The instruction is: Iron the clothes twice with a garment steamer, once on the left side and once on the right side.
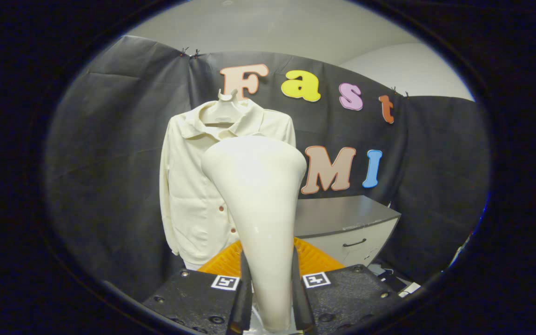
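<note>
A cream garment steamer (258, 204) stands upright between my fingers, its narrow handle pinched by both and its wide head flaring upward. My gripper (270, 298) is shut on that handle. Beyond the steamer a cream button-up shirt (191, 186) hangs on a pale hanger (225, 107) against the black cloth wall. The steamer's head covers the shirt's right half. The head sits short of the fabric; I cannot tell by how much.
An orange ribbed object (312, 260) lies just behind the fingers, below the shirt's hem. To the right stands a grey-topped cabinet (342, 216) with a drawer handle (354, 242). Black cloth walls close the booth behind and to both sides.
</note>
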